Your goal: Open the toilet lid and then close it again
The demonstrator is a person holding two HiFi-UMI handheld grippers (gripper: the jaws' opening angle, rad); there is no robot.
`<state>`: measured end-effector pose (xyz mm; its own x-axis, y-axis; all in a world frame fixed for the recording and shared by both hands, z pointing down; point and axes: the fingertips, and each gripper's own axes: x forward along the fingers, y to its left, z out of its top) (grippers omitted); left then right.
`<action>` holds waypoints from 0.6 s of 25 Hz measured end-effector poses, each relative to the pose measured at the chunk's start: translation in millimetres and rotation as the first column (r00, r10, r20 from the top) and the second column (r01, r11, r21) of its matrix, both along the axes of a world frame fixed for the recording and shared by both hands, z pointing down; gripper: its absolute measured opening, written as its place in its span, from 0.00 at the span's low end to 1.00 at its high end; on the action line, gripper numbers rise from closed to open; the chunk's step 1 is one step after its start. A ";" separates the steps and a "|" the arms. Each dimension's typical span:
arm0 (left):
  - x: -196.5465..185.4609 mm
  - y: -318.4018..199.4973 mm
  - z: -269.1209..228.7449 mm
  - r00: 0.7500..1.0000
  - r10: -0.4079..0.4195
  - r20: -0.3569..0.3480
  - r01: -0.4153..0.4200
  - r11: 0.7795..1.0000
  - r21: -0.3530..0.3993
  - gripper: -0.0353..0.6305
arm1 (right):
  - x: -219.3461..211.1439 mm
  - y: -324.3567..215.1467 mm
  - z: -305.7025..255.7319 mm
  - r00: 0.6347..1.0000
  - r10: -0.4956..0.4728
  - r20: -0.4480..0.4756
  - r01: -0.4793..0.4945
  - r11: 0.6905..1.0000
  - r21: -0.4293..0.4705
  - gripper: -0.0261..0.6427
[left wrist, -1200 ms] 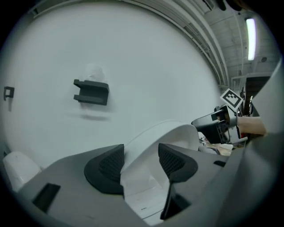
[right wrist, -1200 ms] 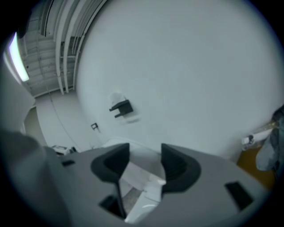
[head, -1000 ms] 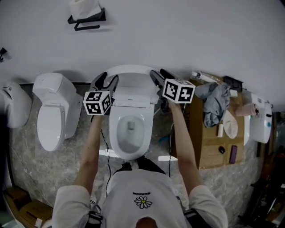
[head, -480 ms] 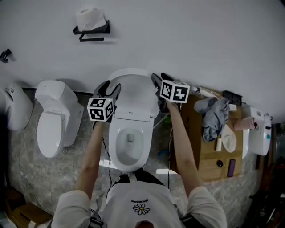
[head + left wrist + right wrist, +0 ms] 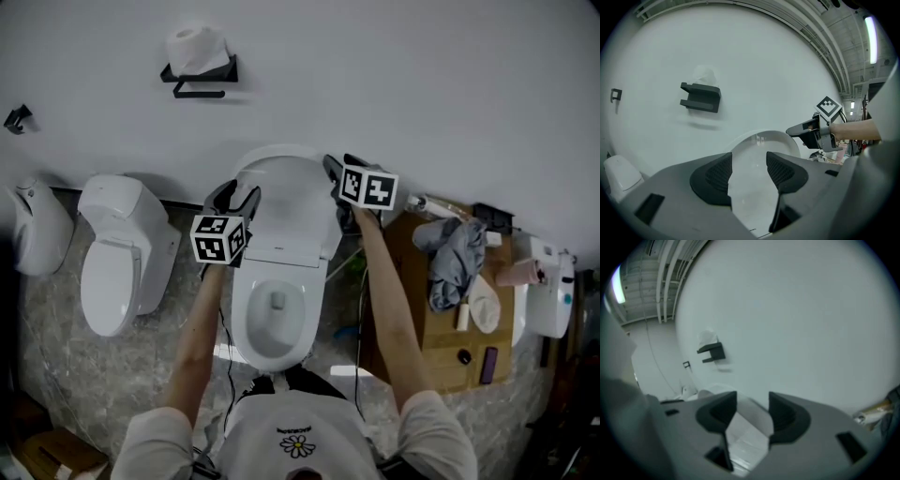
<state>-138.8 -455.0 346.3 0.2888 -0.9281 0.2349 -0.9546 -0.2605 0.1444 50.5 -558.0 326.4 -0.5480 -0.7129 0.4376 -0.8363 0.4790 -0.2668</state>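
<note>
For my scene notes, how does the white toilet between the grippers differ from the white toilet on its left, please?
The white middle toilet has its lid raised, bowl exposed; the white left toilet appears closed. The left gripper and right gripper, jaws open, flank the middle toilet's lid; nothing touches the left toilet. Both stand against the same wall.

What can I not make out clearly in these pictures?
- Right gripper view: blur hides whether the right tool presses the toilet lid.
- Head view: items on the wooden cabinet are too small to name.
- Head view: the person's body hides the floor before the toilet.
</note>
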 end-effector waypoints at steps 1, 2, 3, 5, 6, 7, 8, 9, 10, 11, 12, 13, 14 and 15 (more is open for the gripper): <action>0.7 -0.1 0.9 1.000 0.001 0.001 -0.001 1.000 -0.001 0.44 | 0.9 -3.6 0.3 1.000 0.009 -0.016 -0.009 1.000 0.005 0.38; 1.8 0.0 2.0 1.000 0.002 0.002 -0.002 1.000 -0.003 0.44 | 4.6 -7.1 3.0 0.998 0.026 -0.060 -0.025 1.000 0.013 0.38; 2.9 0.1 3.0 1.000 0.003 0.002 -0.003 1.000 -0.005 0.44 | 11.6 -11.0 8.7 0.989 0.052 -0.140 -0.049 0.998 0.028 0.28; 3.9 -0.5 4.1 1.000 0.004 -0.001 -0.004 1.000 -0.006 0.44 | 29.4 -17.5 24.7 0.934 0.114 -0.338 -0.093 0.992 0.080 0.11; 3.8 -0.7 4.3 1.000 0.005 -0.003 -0.005 1.000 -0.007 0.44 | 36.2 -18.2 31.2 0.908 0.134 -0.398 -0.101 0.989 0.105 0.09; 3.5 -0.9 4.6 1.000 0.006 -0.002 -0.006 1.000 -0.009 0.44 | 40.7 -17.4 35.3 0.900 0.143 -0.411 -0.104 0.988 0.117 0.09; 3.1 -1.6 4.8 1.000 0.008 0.000 -0.008 1.000 -0.009 0.44 | 43.7 -16.2 38.4 0.911 0.146 -0.385 -0.112 0.988 0.109 0.09; 2.8 -2.7 5.1 1.000 0.008 0.001 -0.008 1.000 -0.010 0.44 | 46.2 -14.9 41.8 0.929 0.148 -0.339 -0.126 0.988 0.085 0.09; 2.7 -3.7 5.7 1.000 0.008 0.002 -0.008 1.000 -0.011 0.44 | 48.7 -14.0 45.3 0.943 0.151 -0.296 -0.140 0.988 0.059 0.09; 3.0 -4.4 6.8 1.000 0.007 0.003 -0.007 1.000 -0.013 0.44 | 51.1 -13.2 48.3 0.950 0.156 -0.269 -0.150 0.988 0.042 0.09; 3.4 -4.5 8.2 1.000 0.007 0.003 -0.007 1.000 -0.016 0.44 | 53.2 -12.3 50.8 0.952 0.159 -0.261 -0.155 0.987 0.038 0.09; 4.0 -4.4 9.3 1.000 0.007 0.003 -0.007 1.000 -0.018 0.44 | 54.7 -11.1 52.6 0.951 0.161 -0.264 -0.156 0.987 0.041 0.09; 4.7 -4.2 10.0 1.000 0.008 0.003 -0.008 1.000 -0.019 0.44 | 55.6 -9.8 53.5 0.949 0.162 -0.270 -0.156 0.987 0.046 0.09; 5.6 -4.3 10.0 1.000 0.009 0.002 -0.009 1.000 -0.019 0.44 | 56.0 -8.8 53.0 0.948 0.164 -0.272 -0.155 0.986 0.053 0.09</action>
<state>-133.2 -459.3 356.4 0.2966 -0.9209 0.2530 -0.9525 -0.2664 0.1473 106.5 -566.8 379.4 -0.2875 -0.7965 0.5320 -0.9413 0.3376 -0.0032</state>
